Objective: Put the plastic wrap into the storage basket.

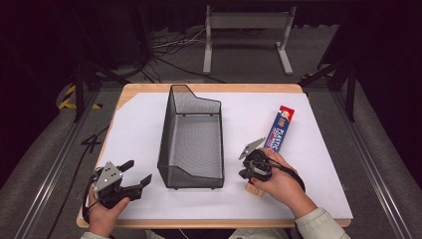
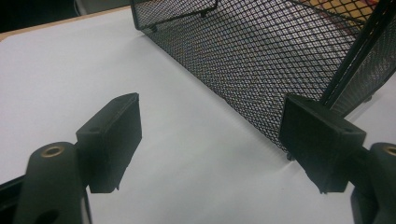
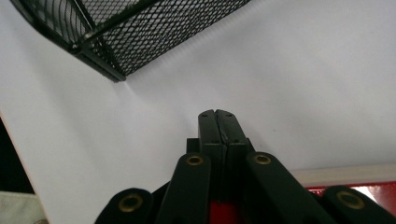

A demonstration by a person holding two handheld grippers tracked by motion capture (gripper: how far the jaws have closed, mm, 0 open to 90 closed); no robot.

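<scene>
A white sheet (image 1: 139,124) covers the wooden table (image 1: 149,88). Beyond the table's far edge, a grey metal stand (image 1: 246,30) and loose cables (image 1: 169,42) sit on the floor

Our two handheld grippers, pale sleeves

We see black jaws w/ brass pivot pins, left gripper (image 1: 137,181) w/ grey 3-cornered plate, right gripper (image 3: 217,113) w/ black cable; light beige sleeve (image 1: 312,221) cuffs.
</scene>
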